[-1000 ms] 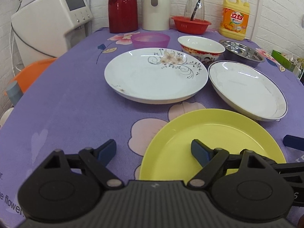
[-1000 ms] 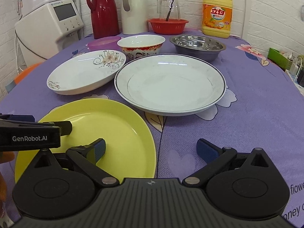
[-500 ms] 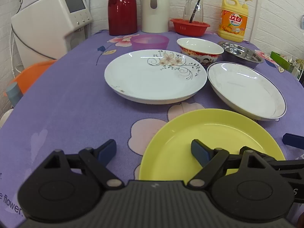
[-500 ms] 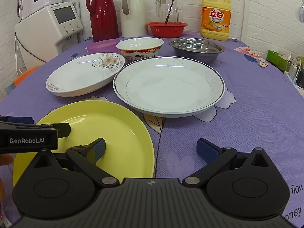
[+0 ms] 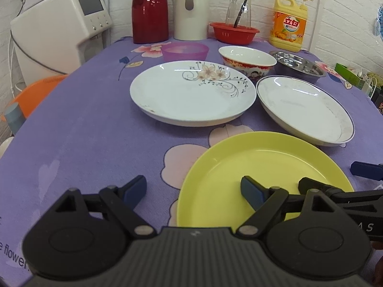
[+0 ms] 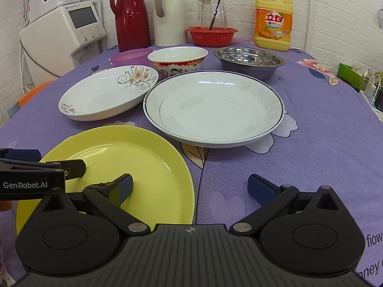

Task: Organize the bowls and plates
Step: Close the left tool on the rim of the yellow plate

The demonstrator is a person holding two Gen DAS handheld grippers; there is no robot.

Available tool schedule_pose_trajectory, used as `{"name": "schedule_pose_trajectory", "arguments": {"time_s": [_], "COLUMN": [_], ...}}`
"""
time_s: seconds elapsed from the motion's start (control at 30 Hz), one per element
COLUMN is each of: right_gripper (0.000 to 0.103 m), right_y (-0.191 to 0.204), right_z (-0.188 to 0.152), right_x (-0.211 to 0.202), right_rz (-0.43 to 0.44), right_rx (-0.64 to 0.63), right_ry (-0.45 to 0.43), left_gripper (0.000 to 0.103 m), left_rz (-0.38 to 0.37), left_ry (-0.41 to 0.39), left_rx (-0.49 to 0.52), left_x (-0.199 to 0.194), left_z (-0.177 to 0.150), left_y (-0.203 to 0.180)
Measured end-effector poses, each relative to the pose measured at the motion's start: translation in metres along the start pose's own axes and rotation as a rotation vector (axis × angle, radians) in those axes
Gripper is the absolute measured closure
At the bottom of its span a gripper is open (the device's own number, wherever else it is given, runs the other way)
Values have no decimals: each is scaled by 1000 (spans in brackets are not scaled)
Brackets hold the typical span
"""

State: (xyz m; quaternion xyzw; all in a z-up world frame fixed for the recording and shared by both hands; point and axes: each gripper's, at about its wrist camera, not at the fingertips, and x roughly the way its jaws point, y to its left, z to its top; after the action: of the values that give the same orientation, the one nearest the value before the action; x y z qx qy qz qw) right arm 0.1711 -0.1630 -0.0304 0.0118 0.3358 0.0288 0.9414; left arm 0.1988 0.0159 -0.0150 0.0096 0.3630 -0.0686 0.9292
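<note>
Since 1 s ago nothing on the table (image 6: 323, 143) has shifted; both views sit a touch higher, and you still hold both grippers low over the near edge.

Largest first: rimmed plate (image 6: 213, 110) centre-right, floral plate (image 5: 191, 93) to its left w/ rims nearly touching, yellow plate (image 5: 261, 172) nearest you. Behind them: steel bowl (image 6: 249, 59), red-pattern bowl (image 6: 177, 58), purple bowl (image 5: 185, 50).

Left gripper (image 5: 194, 189): fingers apart, empty, straddling the yellow plate's left rim. Right gripper (image 6: 190, 187): fingers apart, empty, across its right rim.

Readable: "GenRobot.AI" on the left gripper's side; soap bottle (image 6: 274, 21) label has Chinese characters; cloth print at the near edge is cut off.

Open cloth lies far left and right of the plates.
</note>
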Motion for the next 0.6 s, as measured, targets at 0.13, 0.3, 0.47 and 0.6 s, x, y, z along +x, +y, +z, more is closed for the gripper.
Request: {"name": "schedule_pose_trajectory", "arguments": {"time_s": [0.13,0.3,0.47,0.6], "right_gripper": [0,0,0,0], "right_y": [-3,4,8,8], "right_z": [-3,-11,-14,-16], "right_x": [-14,-22,-20,-21], "right_rz": [-2,43,55,48], "right_rx": [25,-7,-24,-28], "right_ry": [-8,-12,-2,-18], "left_gripper": [18,19,19,28], "left_rz": [-22,-57,-82,-102], "left_ry": [-22,-8,4,-8], "left_rx": [4,16,33,47], "left_x": [-12,-12,-8,-12], "left_z": [-1,-3,-10,-14], "left_y": [7,10,7,7]}}
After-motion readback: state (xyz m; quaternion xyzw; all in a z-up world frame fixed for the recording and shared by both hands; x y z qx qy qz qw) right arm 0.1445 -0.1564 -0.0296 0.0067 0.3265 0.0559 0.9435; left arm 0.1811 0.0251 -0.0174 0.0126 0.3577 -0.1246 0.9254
